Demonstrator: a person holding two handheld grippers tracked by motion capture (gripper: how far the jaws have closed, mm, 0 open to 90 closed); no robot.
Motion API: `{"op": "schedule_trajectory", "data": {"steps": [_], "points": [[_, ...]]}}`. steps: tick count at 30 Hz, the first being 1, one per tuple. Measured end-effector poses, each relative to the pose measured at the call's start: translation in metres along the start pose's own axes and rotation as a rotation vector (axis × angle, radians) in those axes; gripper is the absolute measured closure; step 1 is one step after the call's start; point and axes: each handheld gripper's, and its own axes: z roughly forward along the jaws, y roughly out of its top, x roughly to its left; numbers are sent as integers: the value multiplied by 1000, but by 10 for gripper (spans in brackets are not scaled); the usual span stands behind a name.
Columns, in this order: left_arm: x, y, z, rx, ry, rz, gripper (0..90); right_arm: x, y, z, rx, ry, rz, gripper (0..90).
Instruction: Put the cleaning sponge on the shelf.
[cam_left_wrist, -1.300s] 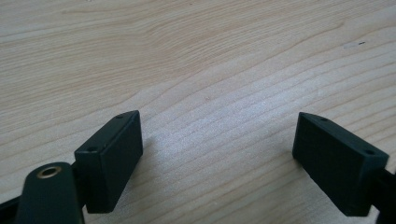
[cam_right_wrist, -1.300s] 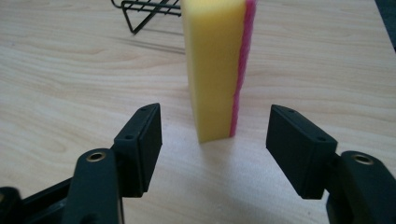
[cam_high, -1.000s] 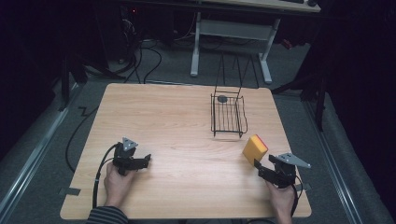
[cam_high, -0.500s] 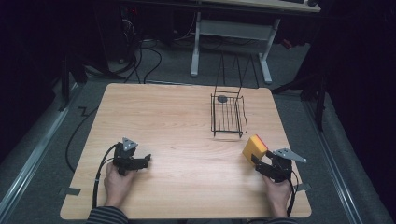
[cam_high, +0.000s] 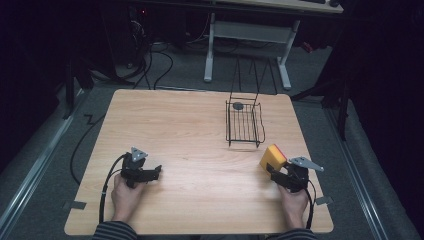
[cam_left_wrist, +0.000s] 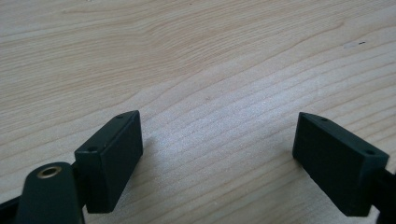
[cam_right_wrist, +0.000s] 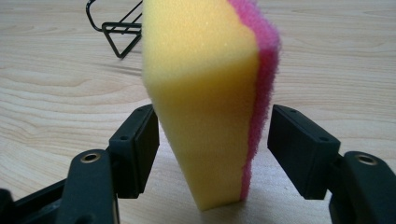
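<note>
A yellow sponge (cam_high: 272, 157) with a pink scouring side stands on edge on the wooden table (cam_high: 190, 130), near its right front. My right gripper (cam_high: 274, 170) reaches it from the near right side. In the right gripper view the sponge (cam_right_wrist: 205, 93) stands between the jaws of the right gripper (cam_right_wrist: 212, 123), which have just been closing. The left jaw is at the yellow face and a gap remains at the pink face. My left gripper (cam_high: 158, 171) rests at the left front of the table, and its view shows the left gripper (cam_left_wrist: 219, 133) open over bare wood.
A black wire basket (cam_high: 244, 122) stands beyond the sponge towards the back right, with a small dark round object (cam_high: 238, 105) at its far end. A corner of the wire basket (cam_right_wrist: 116, 28) appears in the right gripper view. Desk legs and cables lie on the floor behind the table.
My right gripper has slid a little left and forward, up to the sponge, so its jaws now flank it. The left hand has kept still.
</note>
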Motion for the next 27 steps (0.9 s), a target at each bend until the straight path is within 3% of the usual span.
{"op": "schedule_trajectory", "data": {"steps": [10, 27], "points": [[0, 0, 0, 0, 0, 0, 166, 0, -1, 7, 13, 6, 2, 417], [0, 0, 0, 0, 0, 0, 166, 1, -1, 10, 17, 30, -44, 585]]}}
